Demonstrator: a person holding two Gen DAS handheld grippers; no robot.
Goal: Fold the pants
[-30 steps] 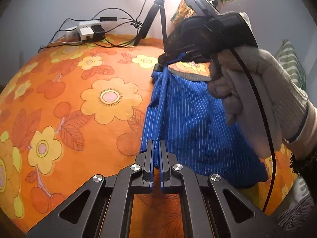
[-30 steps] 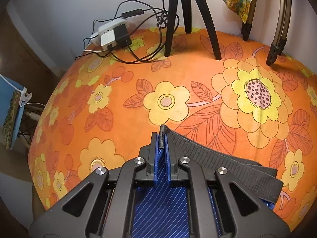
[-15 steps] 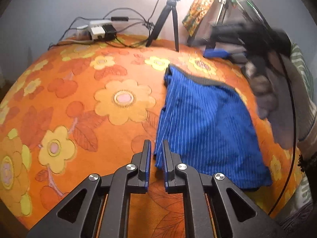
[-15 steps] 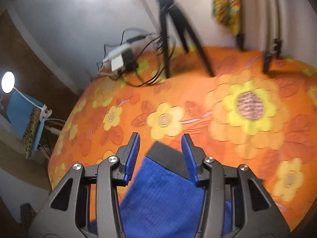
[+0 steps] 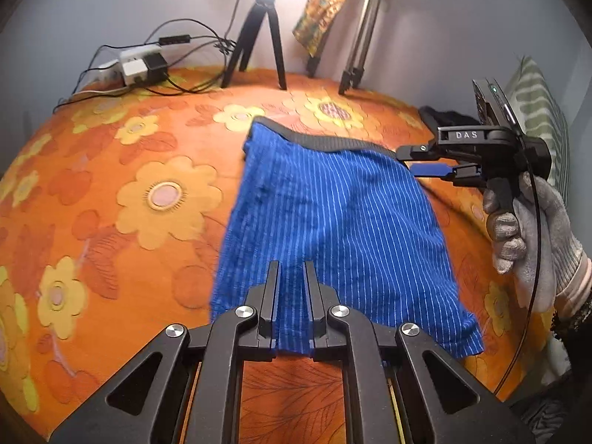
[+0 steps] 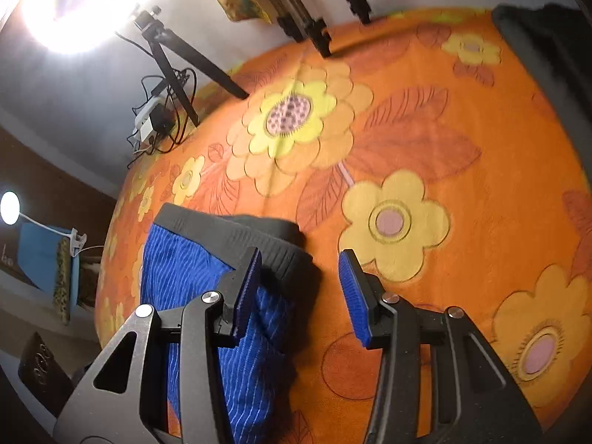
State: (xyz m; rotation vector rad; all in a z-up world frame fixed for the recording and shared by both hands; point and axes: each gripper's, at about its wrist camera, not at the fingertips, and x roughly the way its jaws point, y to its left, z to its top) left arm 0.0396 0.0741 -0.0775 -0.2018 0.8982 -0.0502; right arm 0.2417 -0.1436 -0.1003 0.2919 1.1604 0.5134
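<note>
Risk: my left claw [image 5: 292, 298] hangs over the near hem of the blue striped pants [image 5: 333, 222] with its jaws slightly parted and holding nothing; closing too shallow would likely catch one layer and skew the fold. My right claw [image 6: 301, 292] is spread wide and empty, just right of the grey waistband [image 6: 236, 229]. The pants lie flat on the orange floral bedspread [image 5: 111, 170], waistband at the far end.

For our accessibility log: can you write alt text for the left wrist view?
Blue striped pants lie flat on an orange floral bedspread, the left hand-held gripper open above their near hem. At right, a gloved hand holds the open right hand-held gripper beside the grey waistband.
</note>
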